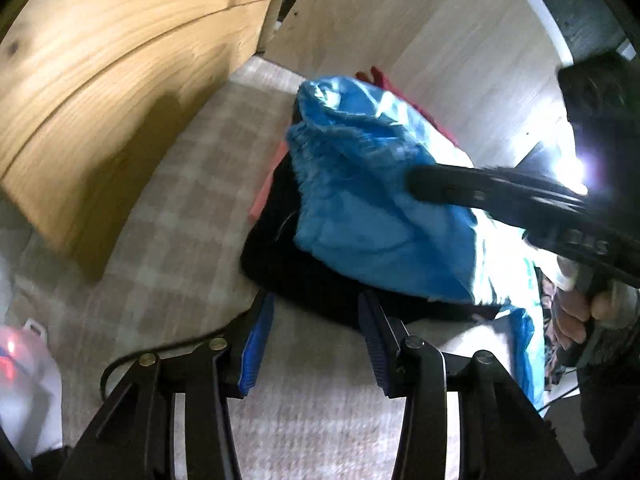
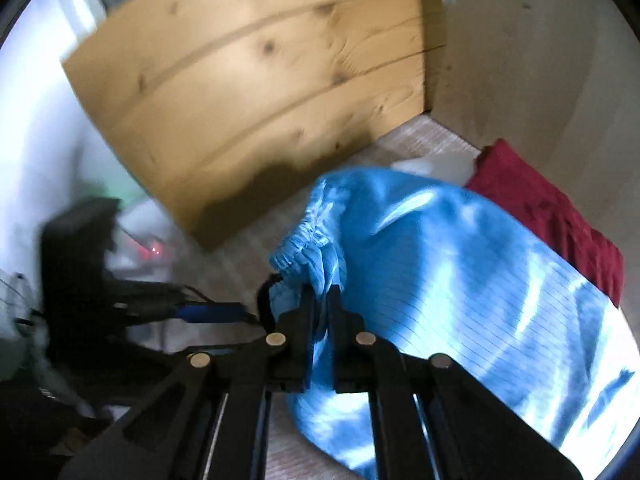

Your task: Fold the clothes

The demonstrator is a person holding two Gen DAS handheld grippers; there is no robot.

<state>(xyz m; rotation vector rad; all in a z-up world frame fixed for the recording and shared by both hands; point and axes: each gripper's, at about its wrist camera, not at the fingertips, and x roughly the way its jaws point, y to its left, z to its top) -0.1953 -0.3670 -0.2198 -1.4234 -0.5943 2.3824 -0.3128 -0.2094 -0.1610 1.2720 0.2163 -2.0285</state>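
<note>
While right gripper (image 2: 320, 300) clamps shiny blue elastic-waist garment (image 2: 460, 280), left gripper (image 1: 316, 340) gapes empty: grab opposite waistband corner, pull taut.

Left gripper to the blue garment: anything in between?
Nothing visible in the gap. The open left gripper hovers over bare checked cloth; ahead lies a black garment with the shiny blue garment draped on it. The right gripper already pinches the blue fabric near its elastic hem.
</note>
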